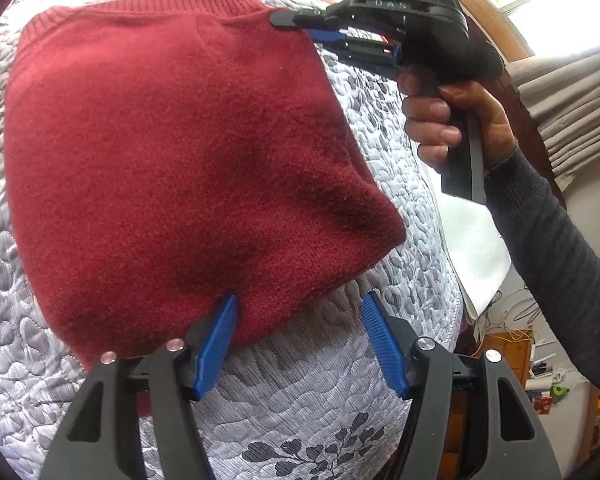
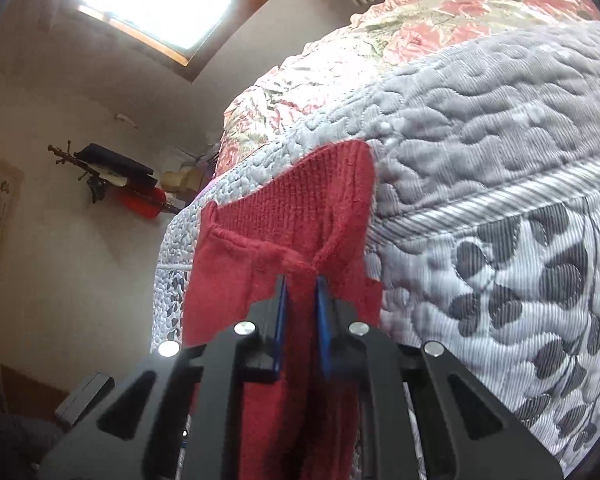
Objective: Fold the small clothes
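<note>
On the grey quilted bedspread (image 1: 300, 400) lies a dark red knitted sweater (image 1: 172, 160). Left gripper (image 1: 296, 332) stands open at its near edge; right gripper (image 2: 300, 292), held by a hand (image 1: 456, 120), is clamped on its ribbed corner.

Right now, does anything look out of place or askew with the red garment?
The red sweater lies unevenly on the quilt. Its right corner is bunched in the right gripper, while the left gripper is open beside the near edge.
</note>
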The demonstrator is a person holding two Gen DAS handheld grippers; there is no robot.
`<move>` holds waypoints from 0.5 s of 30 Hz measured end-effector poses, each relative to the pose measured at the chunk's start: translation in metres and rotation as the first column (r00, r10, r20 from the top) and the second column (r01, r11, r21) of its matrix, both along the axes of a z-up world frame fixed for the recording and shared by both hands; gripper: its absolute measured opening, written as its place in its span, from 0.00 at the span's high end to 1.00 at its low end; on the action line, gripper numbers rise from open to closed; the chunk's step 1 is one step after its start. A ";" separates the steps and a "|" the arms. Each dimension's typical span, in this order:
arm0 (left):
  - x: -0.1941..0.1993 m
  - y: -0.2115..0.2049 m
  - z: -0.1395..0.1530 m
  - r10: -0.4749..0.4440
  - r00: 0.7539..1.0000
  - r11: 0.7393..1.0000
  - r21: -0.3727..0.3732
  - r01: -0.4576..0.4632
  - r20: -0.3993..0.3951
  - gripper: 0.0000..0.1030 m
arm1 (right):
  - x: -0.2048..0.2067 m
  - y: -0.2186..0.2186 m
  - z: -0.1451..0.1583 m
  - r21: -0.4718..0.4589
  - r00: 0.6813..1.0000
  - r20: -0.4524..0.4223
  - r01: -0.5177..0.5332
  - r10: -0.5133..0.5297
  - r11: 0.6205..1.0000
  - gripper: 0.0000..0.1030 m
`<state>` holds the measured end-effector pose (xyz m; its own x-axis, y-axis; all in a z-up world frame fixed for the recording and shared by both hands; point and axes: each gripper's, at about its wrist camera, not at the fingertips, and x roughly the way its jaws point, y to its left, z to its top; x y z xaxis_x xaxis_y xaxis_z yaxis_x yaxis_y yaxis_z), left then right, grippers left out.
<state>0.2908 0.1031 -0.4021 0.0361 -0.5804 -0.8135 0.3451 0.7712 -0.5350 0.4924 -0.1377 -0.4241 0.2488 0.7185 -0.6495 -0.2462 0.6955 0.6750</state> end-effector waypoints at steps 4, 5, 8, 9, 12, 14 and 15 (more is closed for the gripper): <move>0.001 0.003 -0.006 0.012 1.000 1.000 0.011 -0.012 -0.021 0.37 | 0.002 -0.014 -0.020 -0.079 0.996 -0.057 0.067 -0.072 0.995 0.72; 0.001 0.003 -0.005 0.014 1.000 1.000 0.007 -0.014 -0.023 0.37 | -0.003 -0.019 -0.020 -0.076 0.994 -0.056 0.090 -0.094 0.993 0.66; -0.003 0.001 0.011 0.007 1.000 1.000 -0.009 -0.006 0.008 0.37 | -0.029 -0.031 -0.001 -0.013 0.995 -0.016 0.098 -0.098 0.995 0.66; -0.005 0.003 0.018 0.005 1.000 1.000 -0.018 -0.004 0.026 0.37 | -0.037 -0.030 0.003 0.000 0.996 -0.018 0.086 -0.086 0.996 0.66; -0.007 0.010 0.026 0.020 0.998 0.999 -0.027 -0.019 0.055 0.35 | -0.046 -0.019 -0.001 -0.035 0.998 -0.040 0.047 -0.049 0.998 0.66; -0.007 0.018 0.019 0.044 0.998 0.999 -0.004 -0.044 0.036 0.35 | -0.043 -0.010 -0.007 -0.037 0.998 -0.053 0.023 -0.025 0.999 0.81; -0.005 0.023 0.012 0.056 0.998 0.998 0.008 -0.057 0.015 0.35 | -0.041 -0.005 -0.008 -0.041 0.999 -0.049 0.010 -0.012 0.999 0.92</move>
<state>0.2859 0.1263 -0.3898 0.0803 -0.5707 -0.8172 0.3085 0.7938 -0.5240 0.4512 -0.1428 -0.4316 0.2236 0.6885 -0.6899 -0.2058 0.7252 0.6571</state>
